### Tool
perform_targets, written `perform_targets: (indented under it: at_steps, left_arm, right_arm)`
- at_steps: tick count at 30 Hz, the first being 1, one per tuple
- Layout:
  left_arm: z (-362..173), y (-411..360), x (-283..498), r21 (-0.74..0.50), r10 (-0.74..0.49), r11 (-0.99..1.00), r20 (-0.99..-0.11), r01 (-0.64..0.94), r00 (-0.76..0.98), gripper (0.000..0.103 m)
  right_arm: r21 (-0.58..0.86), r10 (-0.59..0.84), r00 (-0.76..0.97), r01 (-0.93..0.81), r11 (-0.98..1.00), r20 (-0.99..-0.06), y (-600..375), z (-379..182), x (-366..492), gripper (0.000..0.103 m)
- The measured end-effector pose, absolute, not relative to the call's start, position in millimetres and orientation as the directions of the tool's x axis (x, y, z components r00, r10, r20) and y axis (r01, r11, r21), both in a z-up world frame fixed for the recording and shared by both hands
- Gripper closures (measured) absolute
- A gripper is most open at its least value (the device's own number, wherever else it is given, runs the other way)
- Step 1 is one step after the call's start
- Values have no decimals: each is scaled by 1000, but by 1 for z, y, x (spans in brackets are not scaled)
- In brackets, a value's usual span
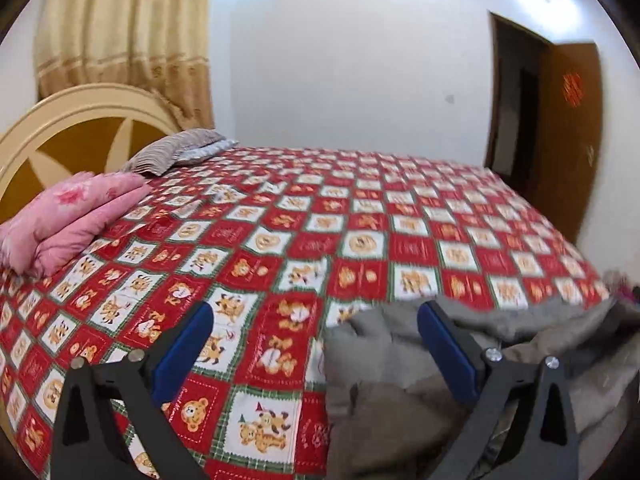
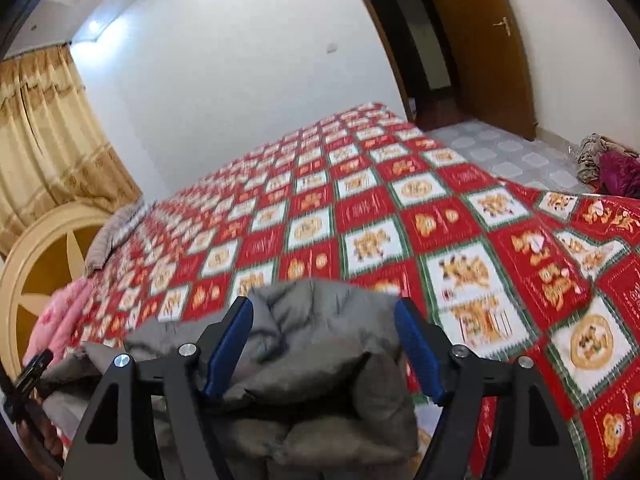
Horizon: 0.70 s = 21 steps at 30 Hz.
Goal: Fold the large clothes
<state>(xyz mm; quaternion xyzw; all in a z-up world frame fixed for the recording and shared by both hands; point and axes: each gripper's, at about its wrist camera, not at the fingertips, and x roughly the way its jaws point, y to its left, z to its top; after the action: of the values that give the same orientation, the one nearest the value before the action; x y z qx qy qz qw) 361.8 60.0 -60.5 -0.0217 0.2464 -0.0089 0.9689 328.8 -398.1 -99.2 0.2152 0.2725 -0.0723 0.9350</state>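
A grey padded jacket (image 1: 400, 364) lies bunched at the near edge of the bed, on the red and white bear-print bedspread (image 1: 320, 220). My left gripper (image 1: 316, 320) is open, its right finger over the jacket and its left finger over the bedspread. In the right wrist view the jacket (image 2: 316, 360) fills the space between the fingers of my right gripper (image 2: 324, 316), which is open with its jaws wide around the padded fabric. The other gripper (image 2: 32, 368) shows at the far left there.
A folded pink quilt (image 1: 68, 216) and a grey pillow (image 1: 172, 152) lie near the cream headboard (image 1: 60, 120). A curtain (image 1: 128, 32) hangs behind. A wooden door (image 2: 480, 40) stands open. Clothes (image 2: 608, 164) lie on the tiled floor.
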Motion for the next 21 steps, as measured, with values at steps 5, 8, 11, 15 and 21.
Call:
perform_targets:
  at_steps: [5, 8, 11, 15, 21]
  left_arm:
    - [-52, 58, 367, -32, 80, 994, -442, -105, 894, 0]
    - [-56, 52, 377, -51, 100, 989, -470, -140, 877, 0]
    - [-68, 36, 388, -40, 87, 991, -526, -127, 846, 0]
    - [-78, -3, 387, 30, 78, 997, -557, -74, 827, 0]
    - [-86, -64, 374, 150, 46, 988, -538, 42, 842, 0]
  right_arm:
    - [342, -108, 879, 290, 894, -464, -395, -87, 326, 24]
    - [334, -136, 901, 288, 897, -412, -388, -82, 323, 21]
    - [331, -130, 894, 289, 898, -429, -381, -84, 331, 20]
    - [272, -99, 866, 260, 927, -490, -356, -95, 344, 20]
    - [179, -44, 820, 176, 968, -570, -308, -106, 347, 20]
